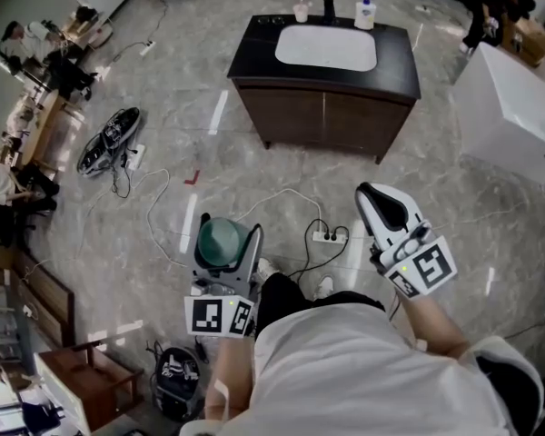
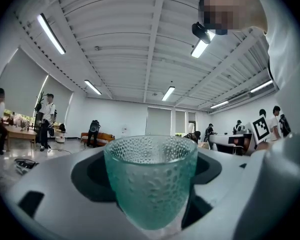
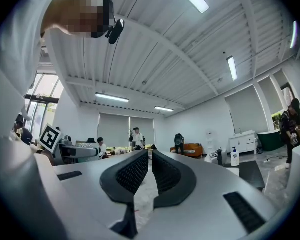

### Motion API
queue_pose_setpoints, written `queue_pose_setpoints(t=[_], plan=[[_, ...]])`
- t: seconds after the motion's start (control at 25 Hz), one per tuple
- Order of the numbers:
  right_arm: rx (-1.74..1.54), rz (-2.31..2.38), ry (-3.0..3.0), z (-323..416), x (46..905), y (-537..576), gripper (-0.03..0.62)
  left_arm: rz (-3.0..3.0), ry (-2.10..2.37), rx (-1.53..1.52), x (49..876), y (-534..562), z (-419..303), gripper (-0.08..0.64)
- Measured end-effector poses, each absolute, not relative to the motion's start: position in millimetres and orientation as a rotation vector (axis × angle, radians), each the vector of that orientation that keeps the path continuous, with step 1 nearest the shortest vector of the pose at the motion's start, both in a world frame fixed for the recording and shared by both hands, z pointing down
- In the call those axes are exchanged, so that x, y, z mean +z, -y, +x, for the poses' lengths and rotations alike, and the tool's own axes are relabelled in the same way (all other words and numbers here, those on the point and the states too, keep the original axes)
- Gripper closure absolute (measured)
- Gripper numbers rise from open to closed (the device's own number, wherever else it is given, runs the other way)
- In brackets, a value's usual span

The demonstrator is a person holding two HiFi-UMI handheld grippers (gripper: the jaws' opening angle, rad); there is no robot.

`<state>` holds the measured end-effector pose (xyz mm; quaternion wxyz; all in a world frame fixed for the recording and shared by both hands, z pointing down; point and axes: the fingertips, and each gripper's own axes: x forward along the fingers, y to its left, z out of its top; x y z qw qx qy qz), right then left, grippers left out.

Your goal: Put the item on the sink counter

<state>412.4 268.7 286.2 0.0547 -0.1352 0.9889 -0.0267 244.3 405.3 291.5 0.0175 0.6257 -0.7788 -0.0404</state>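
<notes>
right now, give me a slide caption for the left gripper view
Left gripper clamped on a dimpled teal glass cup, held upright between its jaws.

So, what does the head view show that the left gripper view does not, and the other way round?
Only the head view: the sink counter with its white basin and a bottle, a power strip on the floor, and the right gripper, jaws together and empty. Only the left gripper view: ceiling lights and an orange sofa far behind. Both: the green glass, held by the left gripper.
</notes>
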Motion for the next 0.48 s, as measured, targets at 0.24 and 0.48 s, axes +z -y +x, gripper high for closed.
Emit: queue_pose_setpoints(t=[0.24, 0.48], plan=[[-0.059, -0.451, -3.008, 406.5, 287.4, -259.8, 0.543, 1.973, 2.396, -0.127, 296.6, -392.5, 231.4, 0.161], [-0.032, -0.519, -3.022, 385.7, 291.6, -247.4, 0.543, 2.024, 2.363, -0.133, 302.7, -371.6, 201.0, 0.161]])
